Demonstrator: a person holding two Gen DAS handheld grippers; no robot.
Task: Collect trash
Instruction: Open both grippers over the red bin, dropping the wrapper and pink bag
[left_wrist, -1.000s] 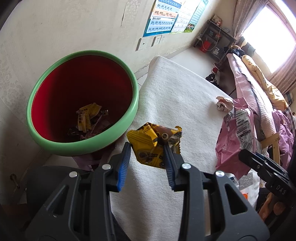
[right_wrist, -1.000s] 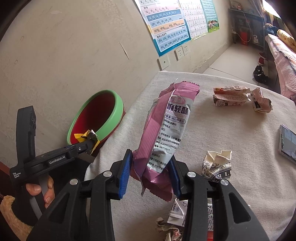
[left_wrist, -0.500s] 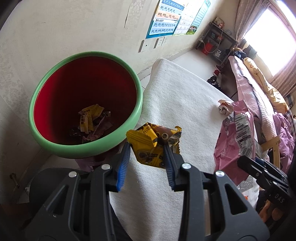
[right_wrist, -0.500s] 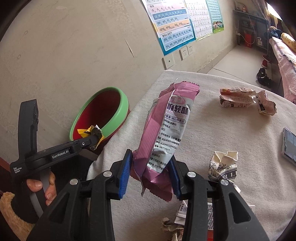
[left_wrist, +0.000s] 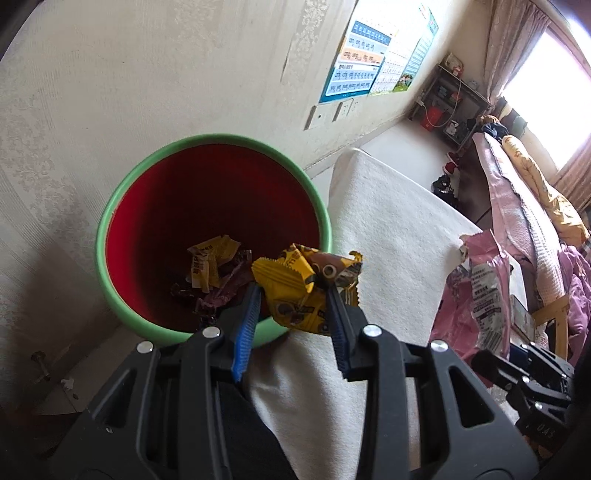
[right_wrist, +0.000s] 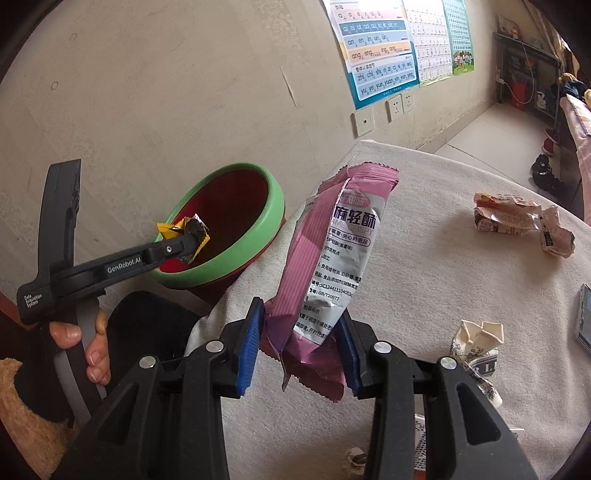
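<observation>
Now left gripper (left_wrist: 291, 295) over bin (left_wrist: 125, 206) (nearer), yellow wrapper (left_wrist: 295, 291) still clamped.

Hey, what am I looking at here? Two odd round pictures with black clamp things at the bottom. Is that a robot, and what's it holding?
No robot: a person holds a two-finger clamp in each hand, and each clamp carries a wide-angle camera looking along its fingers. That is why the pictures look round and bent.

One picture is from the left gripper. It is shut on a yellow snack wrapper, held at the rim of a green bin with a red inside, where other wrappers already lie.

The other picture is from the right gripper, shut on a pink snack bag above a table with a pale cloth. On the cloth lie a crumpled carton and a crushed pack. At its left you see the other clamp and the person's hand.

They are collecting trash.
</observation>
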